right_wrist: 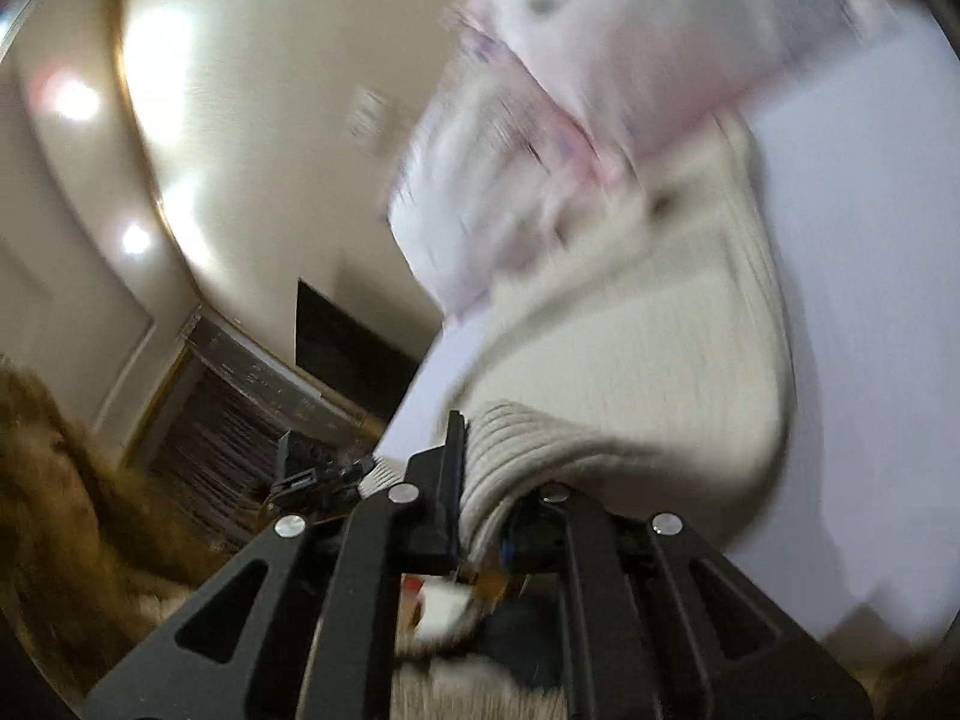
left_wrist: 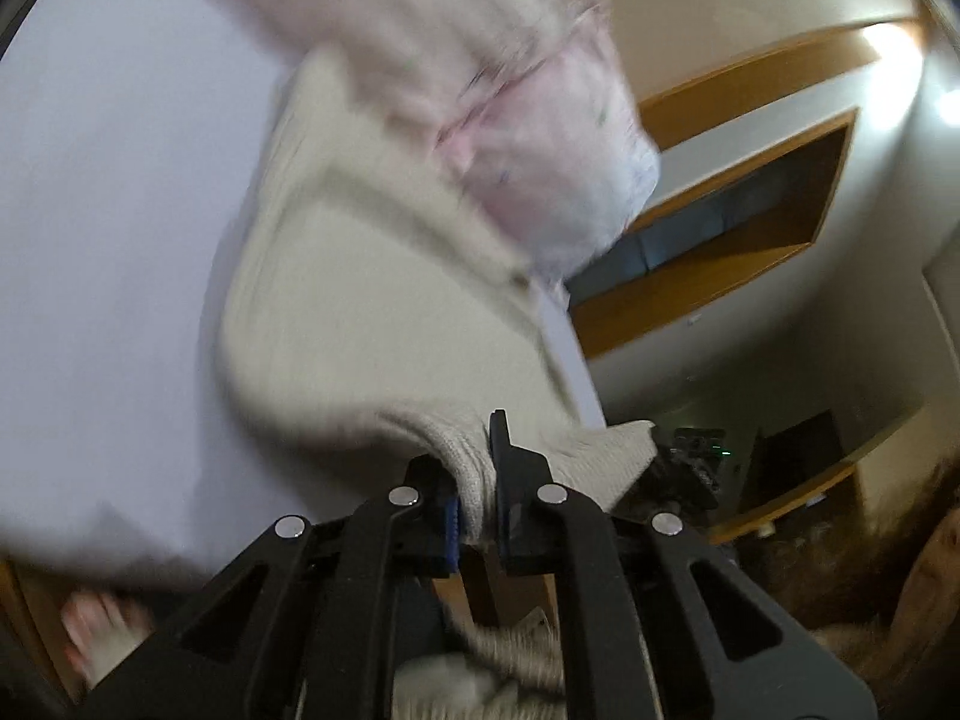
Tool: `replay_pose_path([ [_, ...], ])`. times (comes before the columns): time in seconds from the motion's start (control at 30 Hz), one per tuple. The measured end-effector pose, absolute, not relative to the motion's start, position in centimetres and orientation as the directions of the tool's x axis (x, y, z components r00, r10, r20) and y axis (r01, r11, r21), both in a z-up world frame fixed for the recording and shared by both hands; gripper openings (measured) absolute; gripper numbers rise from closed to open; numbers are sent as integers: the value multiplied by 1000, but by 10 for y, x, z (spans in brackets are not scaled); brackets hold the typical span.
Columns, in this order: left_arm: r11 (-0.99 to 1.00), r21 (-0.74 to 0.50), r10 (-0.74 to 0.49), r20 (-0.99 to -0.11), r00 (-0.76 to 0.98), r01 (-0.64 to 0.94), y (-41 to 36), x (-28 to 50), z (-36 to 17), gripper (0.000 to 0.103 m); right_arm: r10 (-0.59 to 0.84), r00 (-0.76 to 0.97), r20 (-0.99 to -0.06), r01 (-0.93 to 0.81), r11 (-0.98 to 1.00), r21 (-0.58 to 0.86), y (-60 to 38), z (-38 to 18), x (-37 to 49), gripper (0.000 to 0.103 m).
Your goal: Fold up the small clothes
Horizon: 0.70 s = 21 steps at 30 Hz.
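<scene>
Cream knit garment [left_wrist: 372, 324] between both claws

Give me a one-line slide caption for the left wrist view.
Left claw shut on the cream knit garment, lifting it off the white table; pink clothing blurred behind.

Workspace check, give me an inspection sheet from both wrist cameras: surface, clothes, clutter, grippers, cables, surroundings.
Surface: pale lavender-white table, blurred by motion.
Job's things: cream knit garment with one end on the table; pink-white garment lies on its far end.
Clutter: nothing seen.
Grippers: left gripper shut on the knit edge; right gripper shut on the ribbed hem.
Cables: nothing seen.
Surroundings: wood-trimmed recess, dark panel on the wall, bright wall lights.
</scene>
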<state>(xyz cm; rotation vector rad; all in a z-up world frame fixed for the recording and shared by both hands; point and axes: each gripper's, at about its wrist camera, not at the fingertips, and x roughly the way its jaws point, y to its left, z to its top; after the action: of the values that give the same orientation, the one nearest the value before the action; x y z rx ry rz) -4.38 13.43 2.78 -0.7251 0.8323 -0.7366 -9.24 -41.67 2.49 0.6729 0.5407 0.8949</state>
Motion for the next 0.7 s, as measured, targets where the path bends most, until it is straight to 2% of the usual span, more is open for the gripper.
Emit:
replay_pose_path([
  [0.13,599,-755,-706,-339,621,268,134,35,69,8,775,626,-79,-542,506,671,-413,82,-13,9],
  [0.2,663,-716,-625,-367,689,220,128,85,76,8,726,683,-85,-496,546,675,-417,89,29,9],
  [0.23,717,-671,-572,-411,709,189,119,116,74,8,692,713,-107,-453,573,683,-414,88,54,10],
  [0.27,755,-635,-536,-452,713,165,113,136,70,9,633,754,-175,-364,625,691,-410,81,84,15],
  [0.3,790,-599,-498,-505,705,130,106,160,61,8,571,779,-259,-263,672,692,-409,71,105,28],
  [0.33,813,-575,-475,-568,673,89,102,181,49,8,488,789,-373,-129,725,677,-407,58,127,46],
  [0.4,800,-600,-485,-641,595,7,105,197,29,9,367,765,-529,46,789,613,-406,39,145,48],
  [0.47,760,-650,-527,-614,588,3,117,191,24,10,353,767,-535,54,796,603,-410,33,137,59],
  [0.5,769,-639,-515,-601,611,20,124,183,30,27,344,778,-526,46,803,594,-410,34,130,73],
  [0.53,781,-624,-494,-598,632,20,131,174,34,60,338,790,-512,33,810,585,-412,35,122,80],
  [0.57,785,-619,-480,-594,646,14,137,169,36,73,340,796,-501,20,812,584,-414,36,115,80],
  [0.6,787,-616,-466,-593,656,2,143,163,37,79,359,796,-488,-2,807,591,-416,36,108,80],
  [0.7,765,-643,-498,-627,599,-37,156,158,23,78,407,783,-471,-35,785,619,-420,32,96,80],
])
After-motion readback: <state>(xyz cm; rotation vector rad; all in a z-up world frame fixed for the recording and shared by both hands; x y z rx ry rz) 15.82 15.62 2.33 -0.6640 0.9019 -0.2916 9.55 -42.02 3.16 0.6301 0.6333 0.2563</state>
